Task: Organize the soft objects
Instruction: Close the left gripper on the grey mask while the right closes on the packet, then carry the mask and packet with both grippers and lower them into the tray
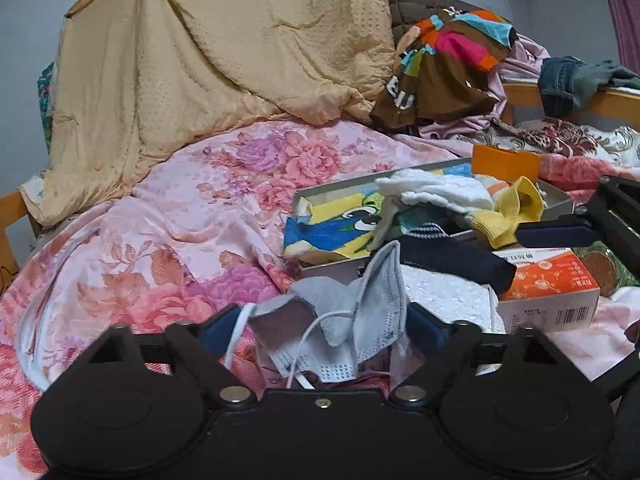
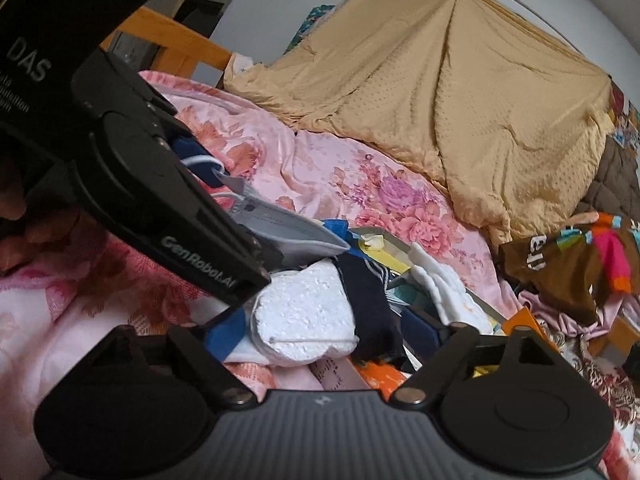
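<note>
My left gripper (image 1: pixel 320 328) is wide open, its blue fingers (image 1: pixel 218 334) either side of a bunch of grey and white face masks (image 1: pixel 352 320) on the pink floral bedspread (image 1: pixel 180 208). Whether it grips them I cannot tell. My right gripper (image 2: pixel 320 332) is open around a white sock (image 2: pixel 304 320) and a dark navy sock (image 2: pixel 368 300). In the left wrist view it (image 1: pixel 560 232) reaches in from the right. Behind lies a shallow box (image 1: pixel 320 196) holding a cartoon cloth (image 1: pixel 340 228), white socks (image 1: pixel 440 192) and a yellow sock (image 1: pixel 508 216).
A tan quilt (image 1: pixel 200 60) is heaped at the back of the bed. A brown multicoloured garment (image 1: pixel 444 64) and jeans (image 1: pixel 560 80) lie at the right by a wooden rail (image 1: pixel 612 104). An orange and white carton (image 1: pixel 552 292) sits beside the box.
</note>
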A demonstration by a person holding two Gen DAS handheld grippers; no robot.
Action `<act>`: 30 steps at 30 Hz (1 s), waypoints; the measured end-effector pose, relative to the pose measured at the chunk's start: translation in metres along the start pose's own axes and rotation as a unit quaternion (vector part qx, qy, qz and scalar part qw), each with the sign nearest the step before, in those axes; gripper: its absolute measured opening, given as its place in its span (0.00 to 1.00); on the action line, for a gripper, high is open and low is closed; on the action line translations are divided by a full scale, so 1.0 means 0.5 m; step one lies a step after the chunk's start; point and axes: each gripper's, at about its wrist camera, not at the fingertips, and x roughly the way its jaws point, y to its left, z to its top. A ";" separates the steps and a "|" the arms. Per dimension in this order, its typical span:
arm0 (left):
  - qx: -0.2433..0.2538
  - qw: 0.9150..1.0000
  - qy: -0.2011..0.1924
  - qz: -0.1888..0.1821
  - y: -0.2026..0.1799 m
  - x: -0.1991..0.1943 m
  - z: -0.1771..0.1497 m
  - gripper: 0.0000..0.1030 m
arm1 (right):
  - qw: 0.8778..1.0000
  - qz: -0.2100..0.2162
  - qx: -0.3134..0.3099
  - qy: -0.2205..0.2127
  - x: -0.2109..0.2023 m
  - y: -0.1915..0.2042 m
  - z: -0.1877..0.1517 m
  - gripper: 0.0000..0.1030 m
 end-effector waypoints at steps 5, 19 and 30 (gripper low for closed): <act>-0.016 1.000 0.017 -0.008 0.012 0.011 -0.006 0.42 | 1.000 -0.005 0.005 -0.002 0.000 -0.001 -0.002 0.61; -0.089 0.996 0.010 -0.012 0.052 0.010 -0.011 0.13 | 1.000 0.005 0.018 -0.008 -0.006 -0.019 0.007 0.22; -0.175 0.984 0.022 -0.016 0.060 -0.034 0.034 0.11 | 0.989 0.042 0.140 -0.011 -0.077 -0.118 0.032 0.14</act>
